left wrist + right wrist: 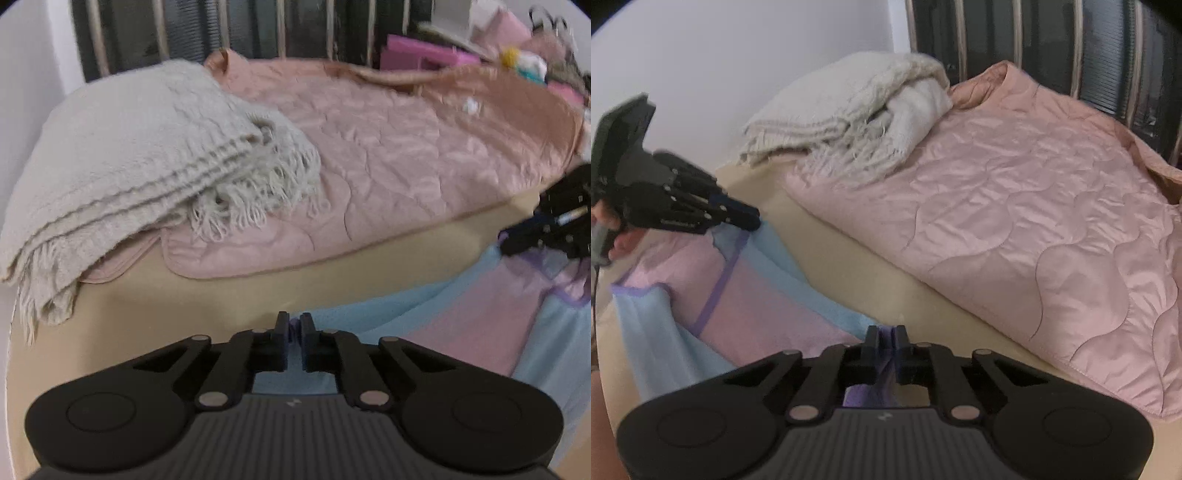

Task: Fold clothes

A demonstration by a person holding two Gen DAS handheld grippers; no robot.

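A pastel garment [746, 295] in light blue and pink with purple trim hangs stretched between both grippers above the beige bed sheet [849, 280]. My left gripper [294, 325] is shut on its blue edge; it also shows in the right wrist view [750, 218], pinching a corner. My right gripper [885, 338] is shut on a purple-trimmed edge; it shows at the right edge of the left wrist view [517, 240]. In the left wrist view the garment [480, 314] spreads to the lower right.
A pink quilted blanket [406, 158] covers the bed behind the garment. A folded cream fringed throw [129, 155] lies at its left end. A striped headboard [258, 26] and a white wall stand behind. Pink boxes and clutter [480, 51] sit at far right.
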